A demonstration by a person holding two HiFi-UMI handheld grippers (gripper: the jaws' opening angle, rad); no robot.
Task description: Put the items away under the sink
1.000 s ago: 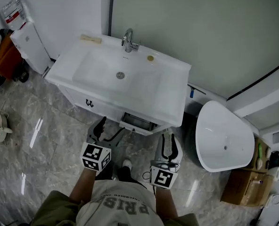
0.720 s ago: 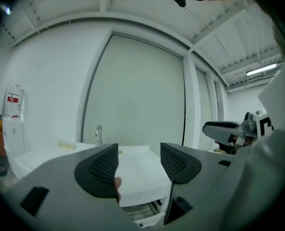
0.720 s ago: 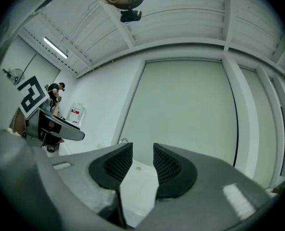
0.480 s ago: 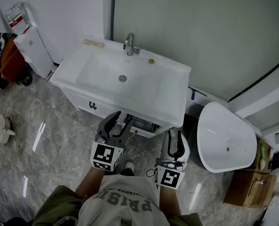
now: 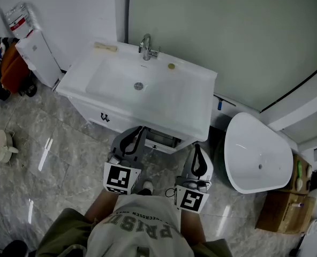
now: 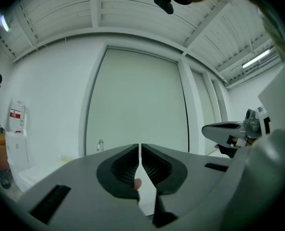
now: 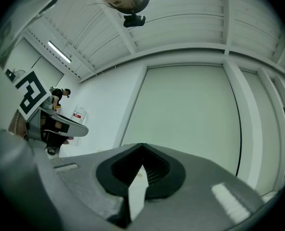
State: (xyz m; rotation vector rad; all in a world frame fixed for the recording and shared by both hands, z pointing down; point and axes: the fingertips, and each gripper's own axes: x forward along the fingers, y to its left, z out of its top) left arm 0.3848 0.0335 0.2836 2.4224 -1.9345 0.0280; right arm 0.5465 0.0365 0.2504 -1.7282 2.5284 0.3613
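A white sink vanity (image 5: 186, 116) stands against the wall with a chrome faucet (image 5: 145, 46) at its back. On its top lie a beige bar (image 5: 105, 47) and a small round piece (image 5: 171, 66). Under the front edge a dark cabinet opening (image 5: 159, 139) shows, beside a shut white door (image 5: 97, 116). My left gripper (image 5: 140, 128) (image 6: 141, 146) is held just before that opening, jaws shut with nothing between them. My right gripper (image 5: 196, 146) (image 7: 142, 147) is a little further right and lower, also shut and holding nothing.
A white toilet (image 5: 257, 154) stands close on the right of the vanity. A cardboard box (image 5: 279, 213) sits at the far right. A white bin (image 5: 38, 55) and orange bags (image 5: 8, 63) are on the left. The floor is grey marble tile (image 5: 62, 159).
Both grippers, open in the earlier frames, have shut. They have also moved up and forward toward the vanity's front.
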